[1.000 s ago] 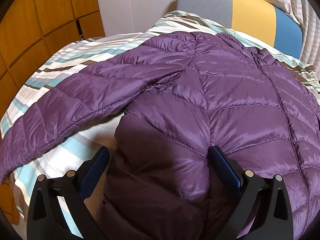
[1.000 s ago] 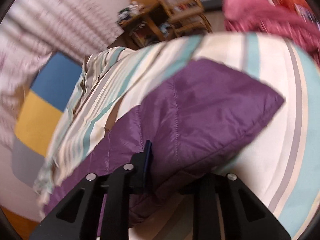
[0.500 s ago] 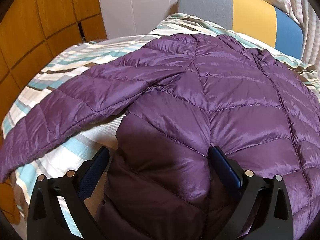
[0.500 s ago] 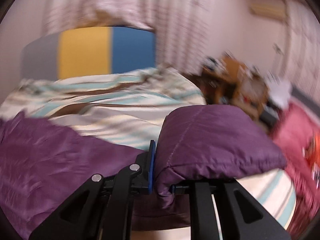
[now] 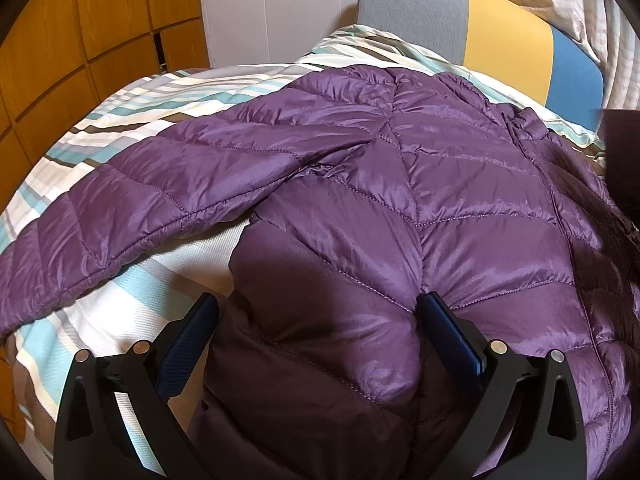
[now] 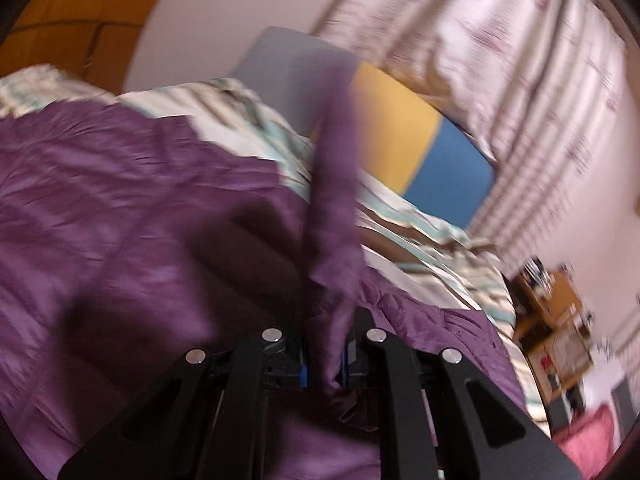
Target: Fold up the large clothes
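The left tongs (image 5: 316,320) stand spread wide around a bulging fold at the near hem of the purple jacket (image 5: 460,184), their blue pads beside the fabric on either side. The right tongs (image 6: 324,364) are pressed together, pinching a narrow strip of the same jacket (image 6: 120,216), which rises upright from between them; this view is blurred. The jacket lies spread across the bed (image 5: 132,108) on striped bedding, one sleeve (image 5: 132,200) stretched out to the left. A grey, yellow and blue headboard (image 5: 504,20) stands at the far end, with a wooden wardrobe (image 5: 60,40) on the far left.
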`<state>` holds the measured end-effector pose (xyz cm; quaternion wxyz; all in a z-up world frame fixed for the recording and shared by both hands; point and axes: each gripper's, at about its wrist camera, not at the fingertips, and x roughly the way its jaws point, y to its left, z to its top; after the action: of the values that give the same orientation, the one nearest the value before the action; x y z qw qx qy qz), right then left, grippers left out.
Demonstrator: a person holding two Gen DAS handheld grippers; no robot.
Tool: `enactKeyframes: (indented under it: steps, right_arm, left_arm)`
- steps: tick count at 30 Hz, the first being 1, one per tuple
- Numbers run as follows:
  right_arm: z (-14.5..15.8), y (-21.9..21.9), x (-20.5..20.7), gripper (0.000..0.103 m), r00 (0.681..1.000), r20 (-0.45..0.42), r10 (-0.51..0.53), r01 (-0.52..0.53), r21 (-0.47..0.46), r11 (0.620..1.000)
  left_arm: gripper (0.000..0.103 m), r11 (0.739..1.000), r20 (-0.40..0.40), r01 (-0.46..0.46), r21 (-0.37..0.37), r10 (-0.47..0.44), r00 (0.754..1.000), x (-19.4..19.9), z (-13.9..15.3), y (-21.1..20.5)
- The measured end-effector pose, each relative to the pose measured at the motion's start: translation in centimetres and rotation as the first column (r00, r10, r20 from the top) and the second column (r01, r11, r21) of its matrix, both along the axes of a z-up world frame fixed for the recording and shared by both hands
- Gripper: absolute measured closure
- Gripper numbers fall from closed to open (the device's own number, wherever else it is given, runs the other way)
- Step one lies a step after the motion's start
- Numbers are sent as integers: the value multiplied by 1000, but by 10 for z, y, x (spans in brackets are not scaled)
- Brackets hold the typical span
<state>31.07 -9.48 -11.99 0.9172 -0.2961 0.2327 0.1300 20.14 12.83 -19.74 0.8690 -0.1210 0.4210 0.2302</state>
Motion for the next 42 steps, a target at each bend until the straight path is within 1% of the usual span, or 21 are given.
enactKeyframes:
  steps: [4,9,11,12,13,15,17,18,19,21,24,27,28,30,31,33,35,36,38,40,42]
  right_arm:
    - [-13,39,-16,93,994,18,110,-108,-59,992]
    - [-25,71,-18,93,979,-38,202,-203,-26,979]
    - [-36,82,-23,93,963,-74,259,-264,-76,962]
    - [-45,92,-26,89,952,-100,289,-299,-101,949]
    - [-51,95,-28,89,936,-130,326,-341,-124,932]
    - [-52,97,-28,87,933,-133,335,-353,-148,924]
    - [-45,90,-20,68,931,-168,324,-343,-104,933]
    - [-41,84,-18,49,928,-181,326,-342,-69,937]
    - [-32,76,-16,40,925,-192,329,-337,-12,941]
    - [-20,64,-16,40,927,-194,320,-319,39,947]
    - [-5,38,-17,37,938,-196,287,-270,109,957]
    - [-1,8,-18,36,956,-204,209,-171,188,967]
    - [2,-9,-10,36,960,-227,166,-107,252,962]
    - [5,-32,-15,36,963,-246,109,-20,339,941]
    - [7,-50,-12,35,969,-244,43,54,376,925]
    - [7,-74,-9,35,968,-242,-66,162,403,901]
    - [5,-101,-1,35,949,-265,-171,274,426,862]
    - [2,-115,3,35,931,-288,-225,337,435,835]
    - [2,-137,6,35,903,-314,-292,412,449,793]
    - [3,-154,11,35,878,-331,-346,470,459,754]
    - [6,-162,17,35,864,-338,-372,496,455,739]
  left_arm:
    - [3,1000,3,0,-5,0,1000,0,0,0]
    - [3,1000,4,1,-8,-1,1000,-1,-1,1]
    - [3,1000,2,1,-10,-1,1000,-1,-1,2]
    - [3,1000,-1,2,-9,-2,1000,-1,0,1]
    - [3,1000,-5,2,-8,-2,1000,-1,1,1]
    - [3,1000,-23,0,-6,0,1000,1,5,0]
    - [3,1000,-27,7,-14,-7,1000,2,13,-1]
    - [3,1000,-3,6,-27,-6,1000,2,22,-2]
    - [3,999,22,1,-35,0,1000,2,29,-2]
    - [3,999,80,-5,-52,10,997,4,47,-5]
    - [3,997,110,36,-72,-28,993,20,62,-15]
    - [3,994,105,85,-64,-78,991,44,66,-33]
    - [3,993,109,100,-58,-93,990,51,67,-40]
    - [3,990,101,131,-51,-125,987,72,64,-54]
    - [3,989,91,141,-48,-136,986,82,61,-60]
    - [3,988,53,150,-31,-149,987,102,48,-68]
    - [8,991,-2,132,27,-132,991,117,32,-67]
    - [8,991,-30,121,51,-120,992,122,22,-64]
    - [8,993,-27,108,36,-107,994,122,15,-54]
    - [8,997,-7,61,56,-61,998,115,15,-45]
    - [8,998,7,38,43,-39,999,111,12,-38]
